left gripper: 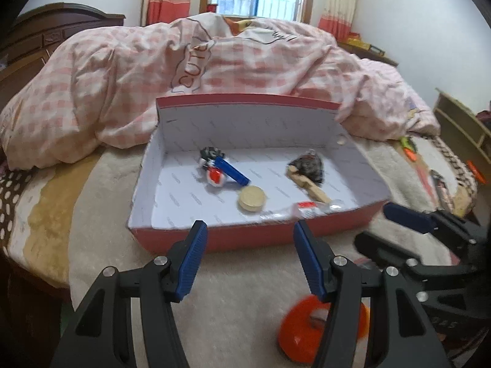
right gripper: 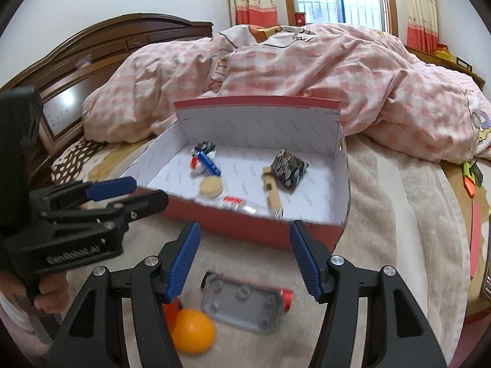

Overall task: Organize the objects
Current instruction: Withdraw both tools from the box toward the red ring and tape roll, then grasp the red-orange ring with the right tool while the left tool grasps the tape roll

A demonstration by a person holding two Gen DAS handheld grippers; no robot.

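Note:
A red box [left gripper: 245, 240] with a white inside lies open on the bed. In it are a blue stick [left gripper: 231, 170], a red-and-white ball [left gripper: 216, 178], a round tan disc [left gripper: 251, 200], a wooden piece [left gripper: 310, 185], a dark patterned pouch [left gripper: 308, 167] and a clear packet [left gripper: 302, 209]. My left gripper [left gripper: 250, 256] hangs open and empty before the box's front wall. My right gripper [right gripper: 244, 256] is also open and empty. Below it on the blanket lie a grey moulded piece [right gripper: 242, 305] with a red end and an orange ball [right gripper: 191, 329]. An orange object [left gripper: 307, 325] lies under the left fingers.
Behind the box a heaped pink checked duvet [left gripper: 214, 61] covers the bed. The box rests on a beige blanket [right gripper: 383, 214]. The wooden headboard [right gripper: 92, 49] is at the left. Small orange and green items [right gripper: 469, 178] lie at the bed's right edge. A hand [right gripper: 46, 294] holds the left gripper's handle.

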